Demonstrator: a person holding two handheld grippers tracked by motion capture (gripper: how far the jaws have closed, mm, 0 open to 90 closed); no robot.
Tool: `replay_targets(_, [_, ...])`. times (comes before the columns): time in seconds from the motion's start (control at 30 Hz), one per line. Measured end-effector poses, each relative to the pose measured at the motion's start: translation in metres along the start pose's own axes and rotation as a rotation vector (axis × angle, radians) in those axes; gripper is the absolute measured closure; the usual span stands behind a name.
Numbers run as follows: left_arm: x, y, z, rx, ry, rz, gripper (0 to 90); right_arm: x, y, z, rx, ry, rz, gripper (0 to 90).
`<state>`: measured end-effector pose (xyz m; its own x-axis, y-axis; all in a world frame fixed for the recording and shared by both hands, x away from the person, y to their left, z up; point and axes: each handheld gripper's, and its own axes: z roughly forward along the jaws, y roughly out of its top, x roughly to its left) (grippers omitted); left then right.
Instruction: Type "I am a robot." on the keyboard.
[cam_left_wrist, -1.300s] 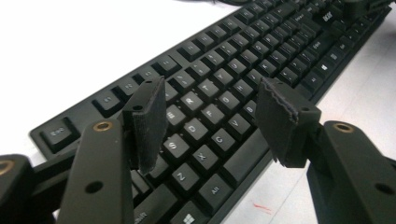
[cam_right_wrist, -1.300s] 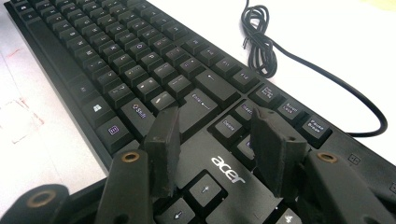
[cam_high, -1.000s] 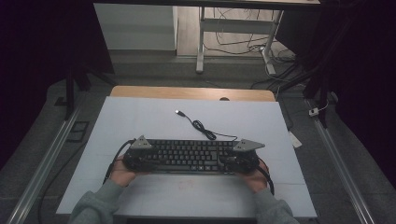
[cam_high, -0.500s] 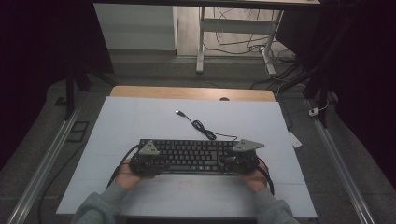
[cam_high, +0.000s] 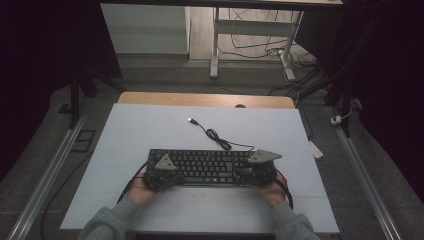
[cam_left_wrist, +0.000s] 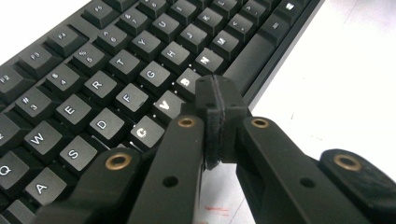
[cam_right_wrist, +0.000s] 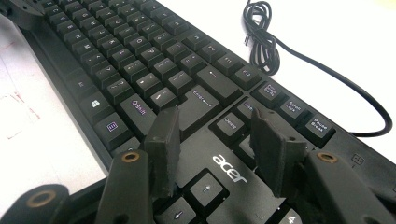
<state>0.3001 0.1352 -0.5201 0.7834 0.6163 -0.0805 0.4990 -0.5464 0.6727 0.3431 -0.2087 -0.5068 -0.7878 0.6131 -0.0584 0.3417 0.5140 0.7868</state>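
On the near half of the white counter (cam_high: 150, 125) lies a black keyboard (cam_high: 200, 165), flat and square to the person, its cable (cam_high: 215, 136) trailing away toward the far edge. The left gripper (cam_high: 162, 175) rests over the keyboard's left end, its fingers having just been closing; they now meet with nothing between them, poised above the lower letter keys. The right gripper (cam_high: 255, 172) sits over the right end with its fingers apart, hovering above the arrow keys and gripping nothing.

The keyboard looks stiff, fairly light and long, so it should lift best from both short ends at once; the keycaps are smooth and could slip or press down, so the solid rim is the better hold.

The high view gives the whole layout and the plug at the cable's end. The left gripper view reads the lettered keys (cam_left_wrist: 140, 133) below the shut tips (cam_left_wrist: 217, 116). The right gripper view shows the coiled cable (cam_right_wrist: 261, 37) and the gap between the fingers (cam_right_wrist: 163, 140).
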Motion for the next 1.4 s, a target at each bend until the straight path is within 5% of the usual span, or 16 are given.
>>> replay_targets(0.33, [0.001, -0.001, 0.003, -0.015, 0.009, -0.01, 88.8, 0.0, 0.0, 0.0, -0.001, -0.003, -0.003, 52.6])
replay_targets(0.47, [0.005, 0.0, -0.011, -0.082, 0.025, -0.026, 88.7, 0.0, 0.0, -0.001, -0.005, -0.002, 0.001, 52.6])
replay_targets(0.67, [0.02, -0.001, -0.032, -0.167, 0.06, -0.101, 88.4, 0.0, 0.0, -0.001, -0.005, -0.003, -0.001, 52.6])
replay_targets(0.87, [0.037, -0.008, -0.043, -0.201, 0.106, -0.195, 67.8, -0.001, 0.0, -0.002, -0.007, -0.001, 0.002, 52.5])
replay_targets(1.03, [0.049, -0.015, -0.043, -0.175, 0.145, -0.266, 47.5, -0.001, 0.0, -0.002, -0.009, 0.001, 0.002, 52.3])
replay_targets(1.4, [0.052, -0.016, -0.042, -0.159, 0.157, -0.279, 41.8, 0.0, 0.0, -0.002, -0.01, 0.0, 0.004, 51.9])
